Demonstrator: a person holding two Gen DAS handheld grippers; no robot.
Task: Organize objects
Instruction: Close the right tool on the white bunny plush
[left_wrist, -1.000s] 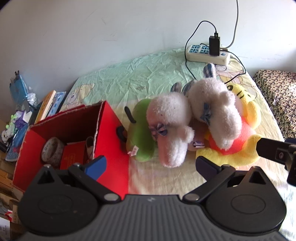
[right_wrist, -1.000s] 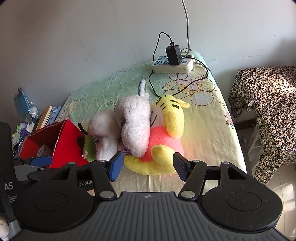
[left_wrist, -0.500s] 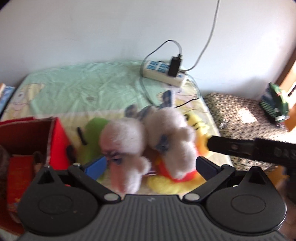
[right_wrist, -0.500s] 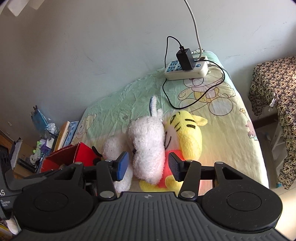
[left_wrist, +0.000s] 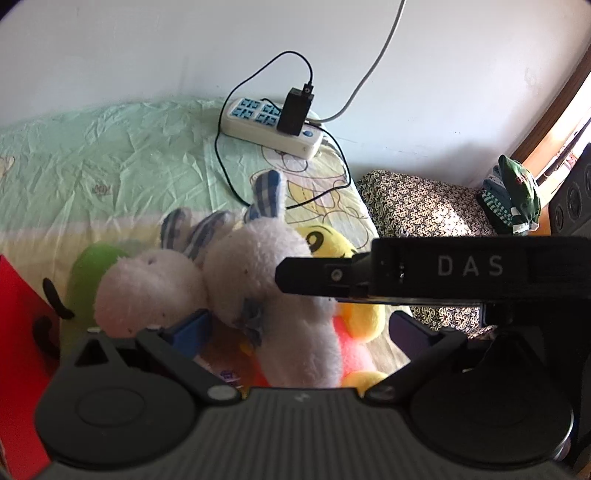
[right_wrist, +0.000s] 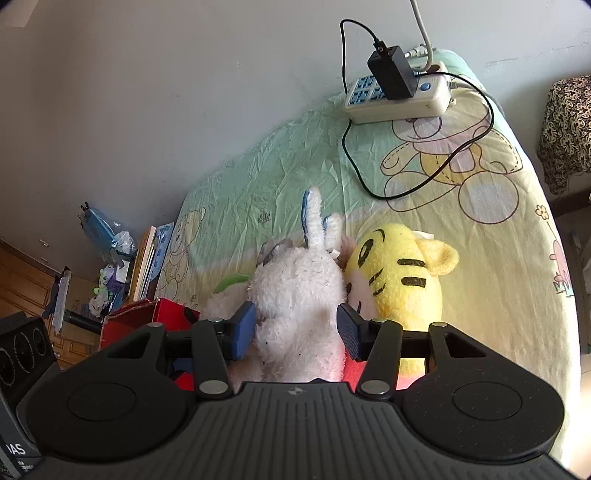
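Two white plush rabbits lie side by side on the bed; the right one (left_wrist: 266, 273) (right_wrist: 299, 295) rests partly on a yellow tiger plush (left_wrist: 362, 317) (right_wrist: 402, 280), the left one (left_wrist: 147, 288) beside a green plush (left_wrist: 88, 273). My right gripper (right_wrist: 295, 332) is open, its pads on either side of the right white rabbit, touching or nearly touching its fur. It shows as a black bar (left_wrist: 369, 271) in the left wrist view. My left gripper (left_wrist: 295, 328) is open just before the rabbits. A red box (left_wrist: 18, 332) (right_wrist: 147, 317) stands at the left.
A white power strip (left_wrist: 269, 125) (right_wrist: 399, 96) with a black charger and trailing cable lies at the bed's far end by the wall. A patterned cloth-covered stool (left_wrist: 424, 206) stands right of the bed. Books and clutter (right_wrist: 147, 258) sit at the left.
Both grippers moved forward and down onto the plush pile. The right gripper now straddles the right white rabbit. The left wrist view swung right, leaving the red box at the edge.
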